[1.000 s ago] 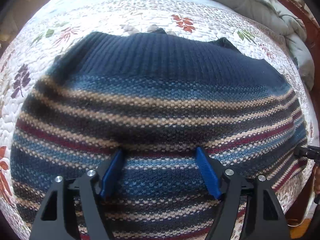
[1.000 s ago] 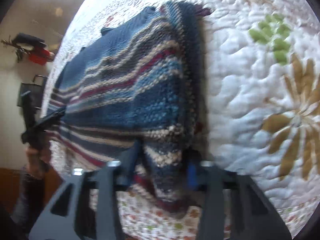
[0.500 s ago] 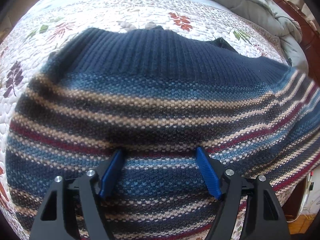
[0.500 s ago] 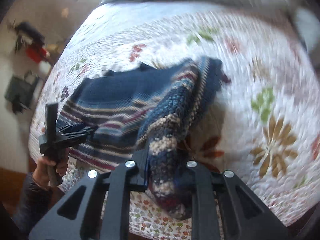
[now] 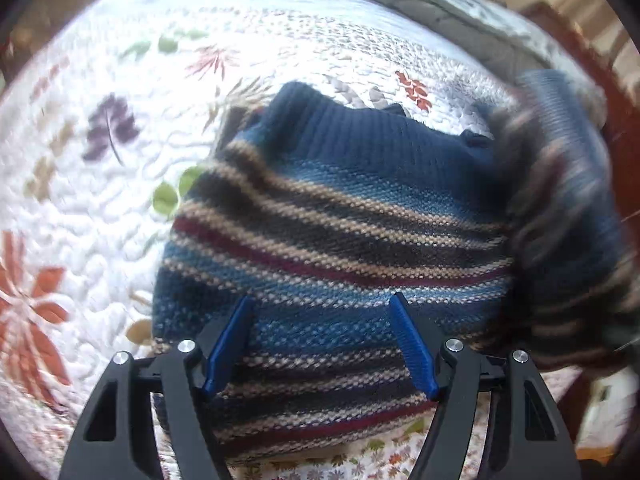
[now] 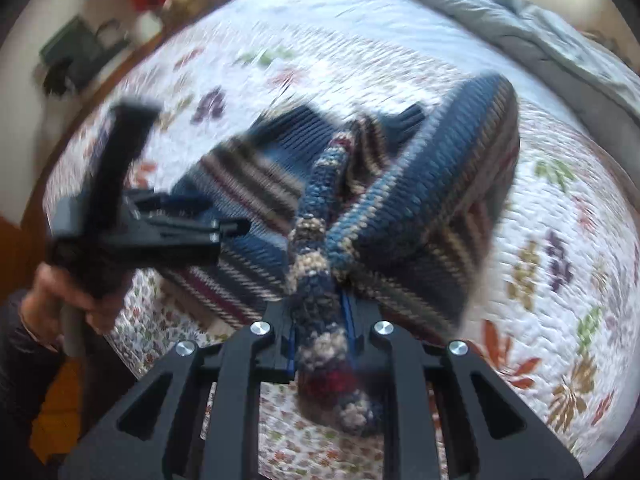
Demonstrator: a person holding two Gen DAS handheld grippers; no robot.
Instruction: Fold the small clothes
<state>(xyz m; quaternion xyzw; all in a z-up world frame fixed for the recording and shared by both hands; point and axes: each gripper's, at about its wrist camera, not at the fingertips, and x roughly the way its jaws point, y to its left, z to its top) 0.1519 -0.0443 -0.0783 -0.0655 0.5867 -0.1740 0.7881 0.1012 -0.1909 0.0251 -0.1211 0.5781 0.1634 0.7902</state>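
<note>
On the floral quilt [image 5: 100,208] of the bed, seen from the left wrist, a striped knit sweater [image 5: 340,240] lies partly folded, its right side lifted and blurred. The left gripper [image 5: 320,344] hangs over the lower stripes, jaws apart, just narrowing slightly. From the right wrist, the right gripper [image 6: 320,344] has its jaws clamped on a bunched sweater edge, raised off the quilt.

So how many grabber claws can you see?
2. The right gripper is at the bottom of its own view, pinching the striped sweater. The left gripper, open, hovers over the sweater and shows at left in that view.
</note>
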